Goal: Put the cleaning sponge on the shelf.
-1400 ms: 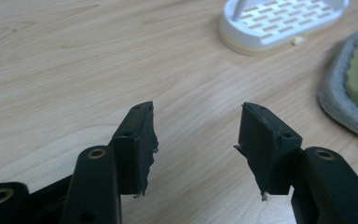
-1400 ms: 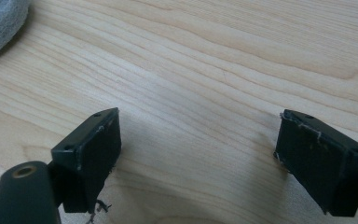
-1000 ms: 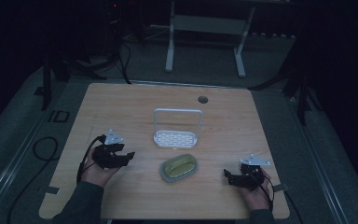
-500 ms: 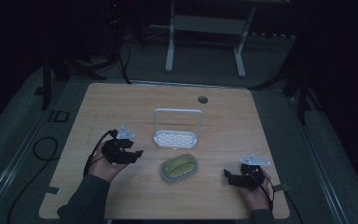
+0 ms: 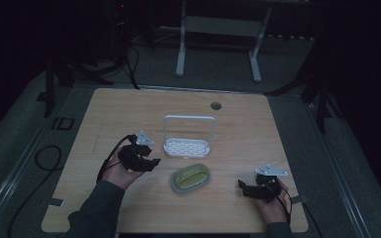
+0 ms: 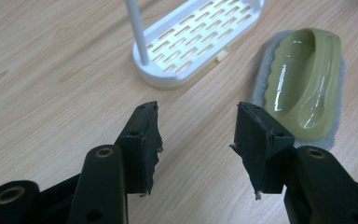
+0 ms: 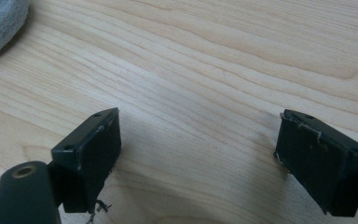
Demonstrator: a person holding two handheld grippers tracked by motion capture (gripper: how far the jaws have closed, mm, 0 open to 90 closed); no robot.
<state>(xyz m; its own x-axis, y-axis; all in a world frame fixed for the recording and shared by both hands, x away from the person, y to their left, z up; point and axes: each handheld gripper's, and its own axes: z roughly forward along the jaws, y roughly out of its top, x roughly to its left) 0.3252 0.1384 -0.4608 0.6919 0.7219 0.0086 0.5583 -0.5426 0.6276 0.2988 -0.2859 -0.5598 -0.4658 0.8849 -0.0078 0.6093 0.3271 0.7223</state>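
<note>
A white slotted rack (image 5: 187,147) with a tall hoop handle stands in the middle of the wooden table (image 5: 248,129). Just in front of it lies a green scrubbing pad (image 5: 191,177) with a glossy olive grip and a grey felt base. My left gripper (image 5: 153,162) is open, low over the table, left of the pad and pointing toward it. In the left gripper view, the rack (image 6: 198,39) and the pad (image 6: 306,79) lie beyond the open gripper (image 6: 196,126). My right gripper (image 5: 241,186) is open near the front right, apart from the pad. The right gripper view has the gripper (image 7: 198,140) over bare wood, the pad's felt edge (image 7: 0,23) at top left.
A round cable hole (image 5: 216,105) sits near the table's far edge. A white metal stand (image 5: 218,29) rises behind the table. Cables (image 5: 44,158) lie on the floor at the left. The surroundings are dark.
My left gripper has moved right and forward toward the rack and pad. The right gripper has stayed in place.
</note>
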